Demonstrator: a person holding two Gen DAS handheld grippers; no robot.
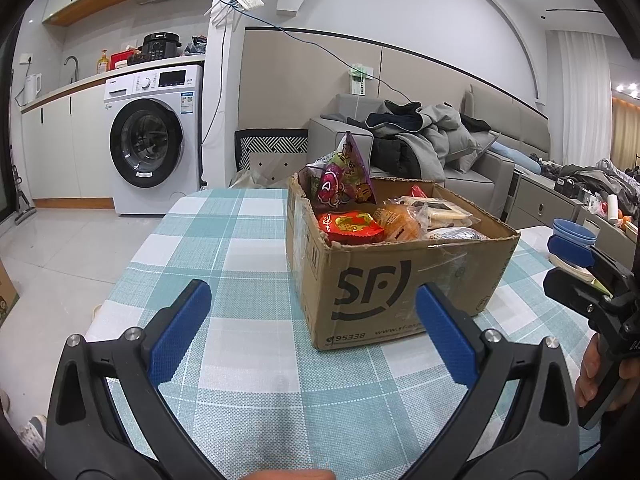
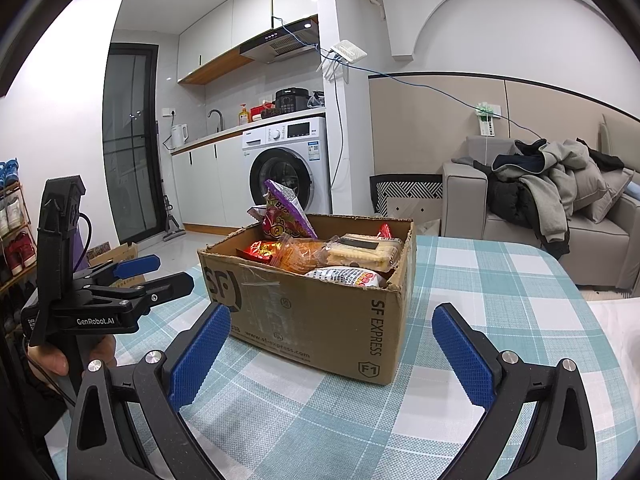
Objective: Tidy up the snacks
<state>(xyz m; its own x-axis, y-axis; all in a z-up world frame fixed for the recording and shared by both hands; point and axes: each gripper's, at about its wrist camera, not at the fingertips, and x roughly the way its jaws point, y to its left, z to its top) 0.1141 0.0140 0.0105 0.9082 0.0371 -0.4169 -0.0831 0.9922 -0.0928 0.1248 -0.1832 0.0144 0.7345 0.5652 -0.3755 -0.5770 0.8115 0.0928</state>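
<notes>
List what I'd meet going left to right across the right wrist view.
Shoe rack → left gripper → cardboard box → sofa piled with clothes.

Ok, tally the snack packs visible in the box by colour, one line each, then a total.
Only what shows at the top of the cardboard box:
Purple bag, standing upright: 1
Red pack: 1
Orange clear-wrapped pack: 1
Pale cracker pack: 1
White printed pack: 1
Small red wrapper at the far wall: 1
Total: 6; any deeper ones are hidden.
</notes>
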